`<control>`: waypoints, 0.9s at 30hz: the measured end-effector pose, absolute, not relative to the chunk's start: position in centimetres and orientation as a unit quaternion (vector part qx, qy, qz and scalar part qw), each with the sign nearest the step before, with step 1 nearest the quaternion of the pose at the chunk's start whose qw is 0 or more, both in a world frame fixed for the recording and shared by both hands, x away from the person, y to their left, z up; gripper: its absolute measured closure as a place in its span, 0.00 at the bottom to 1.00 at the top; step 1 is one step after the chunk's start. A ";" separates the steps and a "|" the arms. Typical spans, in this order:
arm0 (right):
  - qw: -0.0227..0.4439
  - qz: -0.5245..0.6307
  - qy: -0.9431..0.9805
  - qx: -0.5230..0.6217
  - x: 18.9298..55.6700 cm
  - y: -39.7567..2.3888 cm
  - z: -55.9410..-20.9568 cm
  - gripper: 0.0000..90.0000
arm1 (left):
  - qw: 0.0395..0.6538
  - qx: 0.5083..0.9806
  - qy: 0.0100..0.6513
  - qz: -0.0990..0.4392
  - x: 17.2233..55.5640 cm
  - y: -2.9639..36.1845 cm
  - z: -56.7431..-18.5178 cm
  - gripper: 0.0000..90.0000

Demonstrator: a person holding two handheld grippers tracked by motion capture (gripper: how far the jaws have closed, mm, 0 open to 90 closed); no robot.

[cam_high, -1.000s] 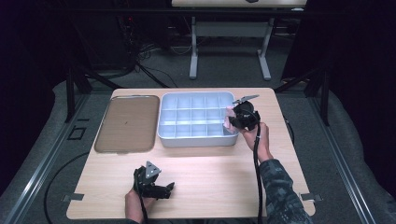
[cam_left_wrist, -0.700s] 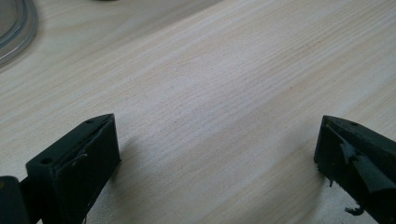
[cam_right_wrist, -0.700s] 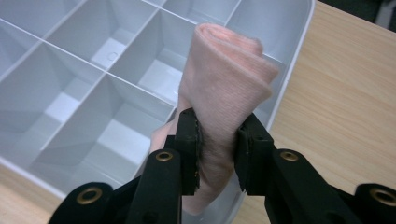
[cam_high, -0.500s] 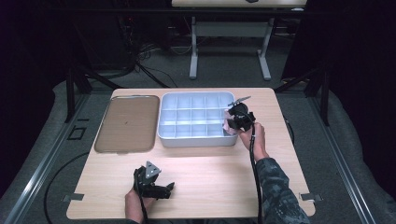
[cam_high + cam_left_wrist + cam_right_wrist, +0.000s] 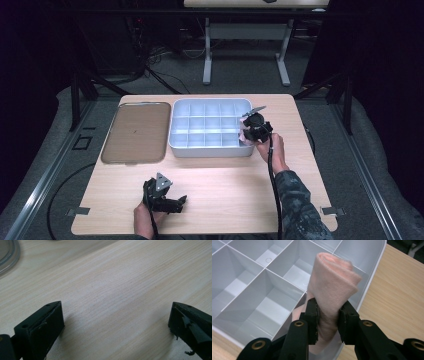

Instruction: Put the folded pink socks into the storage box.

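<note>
A pale grey box [image 5: 210, 151] divided into several compartments stands at the back middle of the table. My right gripper [image 5: 250, 133] is over its front right corner, shut on a folded pink cloth [image 5: 244, 136]. In the right gripper view the cloth [image 5: 334, 277] stands up between the jaws of the gripper [image 5: 328, 312], above the compartments along the box's right wall [image 5: 372, 272]. My left gripper [image 5: 177, 202] rests near the table's front edge, left of centre. Its jaws stand wide apart in the left gripper view [image 5: 116, 322], with only bare wood between them.
A flat brownish transparent lid [image 5: 135, 132] lies left of the box; its rim [image 5: 10, 255] shows in the left gripper view. The wooden tabletop [image 5: 225, 185] is bare between the box and the front edge. A cable [image 5: 272, 175] trails from the right gripper along the forearm.
My right gripper has shifted slightly left and nearer with the pink cloth, settling over the box's front right corner. The left gripper has stayed put.
</note>
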State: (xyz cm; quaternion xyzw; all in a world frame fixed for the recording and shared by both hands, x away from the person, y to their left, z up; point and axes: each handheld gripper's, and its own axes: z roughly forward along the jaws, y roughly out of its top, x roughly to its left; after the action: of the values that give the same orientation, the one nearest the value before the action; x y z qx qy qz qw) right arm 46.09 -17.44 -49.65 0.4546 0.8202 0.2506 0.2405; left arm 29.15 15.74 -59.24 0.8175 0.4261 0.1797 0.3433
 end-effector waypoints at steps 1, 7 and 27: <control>0.238 0.254 0.822 0.451 45.9 -17.5 -49.7 0.80 | 0.343 0.818 0.426 0.180 29.2 15.7 -59.2 0.00; 0.229 0.263 0.826 0.442 45.5 -17.8 -49.2 0.79 | 0.343 0.817 0.426 0.180 29.2 15.7 -59.2 0.00; 0.213 0.268 0.828 0.443 45.0 -18.1 -48.6 0.69 | 0.343 0.818 0.426 0.180 29.2 15.7 -59.2 0.00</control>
State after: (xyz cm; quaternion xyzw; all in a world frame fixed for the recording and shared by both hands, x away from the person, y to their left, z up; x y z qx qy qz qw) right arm 44.96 -18.12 -48.55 0.4434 0.8284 0.2683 0.2127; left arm 29.16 15.74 -59.24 0.8176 0.4261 0.1797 0.3431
